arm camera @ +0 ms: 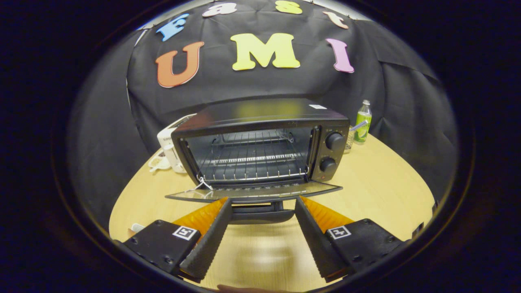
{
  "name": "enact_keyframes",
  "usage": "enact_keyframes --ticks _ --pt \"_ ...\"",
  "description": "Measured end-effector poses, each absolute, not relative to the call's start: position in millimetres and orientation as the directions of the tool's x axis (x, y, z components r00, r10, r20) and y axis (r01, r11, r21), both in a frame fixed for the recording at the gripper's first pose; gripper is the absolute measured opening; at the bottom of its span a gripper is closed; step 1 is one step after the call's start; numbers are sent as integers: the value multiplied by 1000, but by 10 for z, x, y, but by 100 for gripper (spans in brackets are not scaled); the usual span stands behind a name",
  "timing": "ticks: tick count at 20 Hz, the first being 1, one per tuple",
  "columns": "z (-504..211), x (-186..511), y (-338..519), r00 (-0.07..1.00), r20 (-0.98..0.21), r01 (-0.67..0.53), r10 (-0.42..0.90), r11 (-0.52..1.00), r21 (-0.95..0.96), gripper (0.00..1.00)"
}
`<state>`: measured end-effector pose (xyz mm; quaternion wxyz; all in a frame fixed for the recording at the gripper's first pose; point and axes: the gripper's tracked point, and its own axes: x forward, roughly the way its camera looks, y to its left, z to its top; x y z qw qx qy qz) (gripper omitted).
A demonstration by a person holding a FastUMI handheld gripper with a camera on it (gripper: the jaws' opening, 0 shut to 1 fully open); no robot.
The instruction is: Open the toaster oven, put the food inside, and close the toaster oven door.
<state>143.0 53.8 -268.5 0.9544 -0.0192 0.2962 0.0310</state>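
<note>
Black oven (260, 142) on wooden tabletop (378, 191), door (252, 192) dropped open just ahead of fingertips, rack (252, 160) bare inside, tool (262, 201) spread wide, gripping nothing, bottle (362, 122) beside oven.

One toaster oven (260, 142), two knobs (334, 141), one bottle (362, 122)

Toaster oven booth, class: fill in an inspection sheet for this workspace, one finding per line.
Surface: wooden table, pale.
Job's things: toaster oven, door folded down flat, wire rack bare; food nothing seen.
Clutter: green-labelled bottle right of oven; white appliance on its left.
Grippers: gripper open, fingers either side of the door handle, holding nothing.
Cables: nothing seen.
Surroundings: black cloth wall.
</note>
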Motion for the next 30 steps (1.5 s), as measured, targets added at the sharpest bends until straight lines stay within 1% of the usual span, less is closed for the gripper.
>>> enact_keyframes --ticks 4,7,11,14,17,19,21,23,25,27,30 --pt "-2849 1332 510 782 -622 -64 36 998 -24 100" --pt "-3042 1235 492 733 -679 -46 32 999 -3 100" --pt "-3194 1058 568 648 -754 -30 106 993 114 99" --pt "-3063 1044 655 635 -755 -34 164 982 184 99" --pt "-2915 940 851 618 -745 -97 253 964 247 99" --pt "-2894 779 1013 557 -762 -150 331 942 300 99" --pt "-2864 635 1244 484 -757 -182 438 897 403 99" --pt "-2814 458 1486 390 -737 -193 552 832 520 98" --pt "-2803 309 1691 297 -718 -193 629 776 600 98" --pt "-2826 210 1838 232 -707 -202 668 744 637 97" --pt "-2874 72 2056 167 -700 -217 694 719 661 95"
